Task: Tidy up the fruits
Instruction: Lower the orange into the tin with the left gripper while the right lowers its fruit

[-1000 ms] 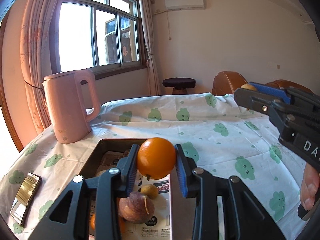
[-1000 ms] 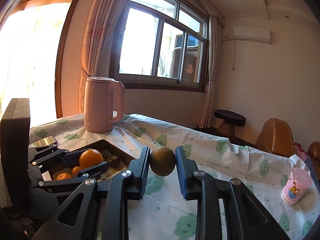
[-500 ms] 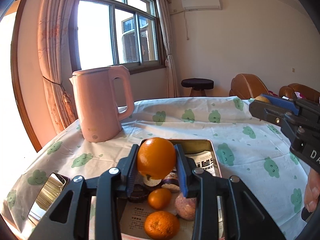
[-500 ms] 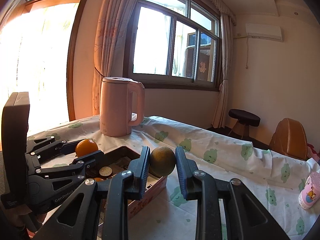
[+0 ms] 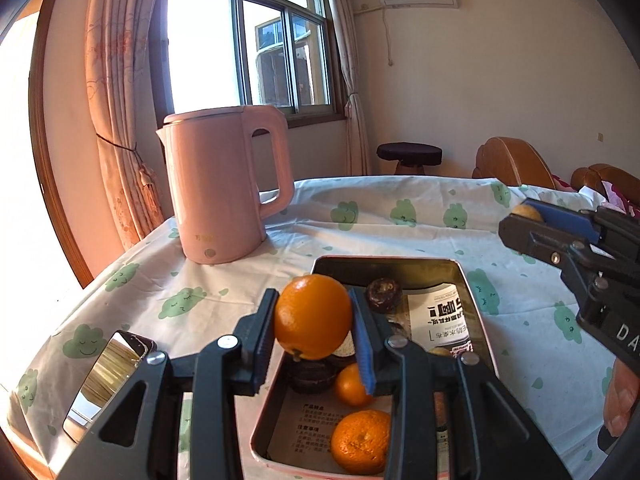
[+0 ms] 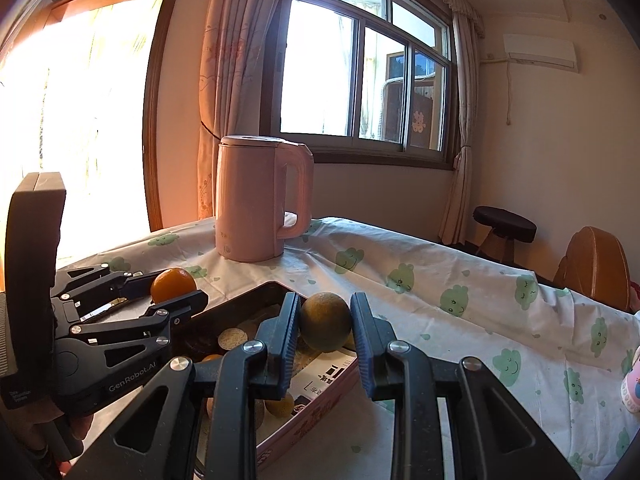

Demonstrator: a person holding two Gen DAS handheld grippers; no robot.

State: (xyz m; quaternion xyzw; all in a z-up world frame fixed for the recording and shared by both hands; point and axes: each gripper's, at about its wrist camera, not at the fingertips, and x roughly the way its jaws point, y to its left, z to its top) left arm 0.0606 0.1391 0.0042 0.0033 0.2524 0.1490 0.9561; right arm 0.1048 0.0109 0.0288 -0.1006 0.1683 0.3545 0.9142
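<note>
My left gripper (image 5: 314, 334) is shut on a bright orange (image 5: 313, 317) and holds it above the near left part of a rectangular metal tin (image 5: 472, 304). The tin holds two small oranges (image 5: 361, 441), dark brown fruits (image 5: 384, 295) and printed paper. My right gripper (image 6: 325, 330) is shut on a dull green-brown round fruit (image 6: 326, 322) and holds it above the tin's (image 6: 320, 400) right edge. In the left wrist view the right gripper (image 5: 532, 222) is at the right, above the tablecloth. In the right wrist view the left gripper (image 6: 168, 294) is at the left with the orange (image 6: 173, 284).
A pink electric kettle (image 5: 224, 188) stands at the far left of the table, behind the tin. A phone (image 5: 108, 380) lies at the near left table edge. A pink cup (image 6: 631, 388) stands at the right. A dark stool (image 5: 410, 156) and brown chairs (image 5: 508, 164) are beyond the table.
Both grippers have moved left and forward toward the kettle, each still holding its fruit. The tin now lies under them and more of its contents show.
</note>
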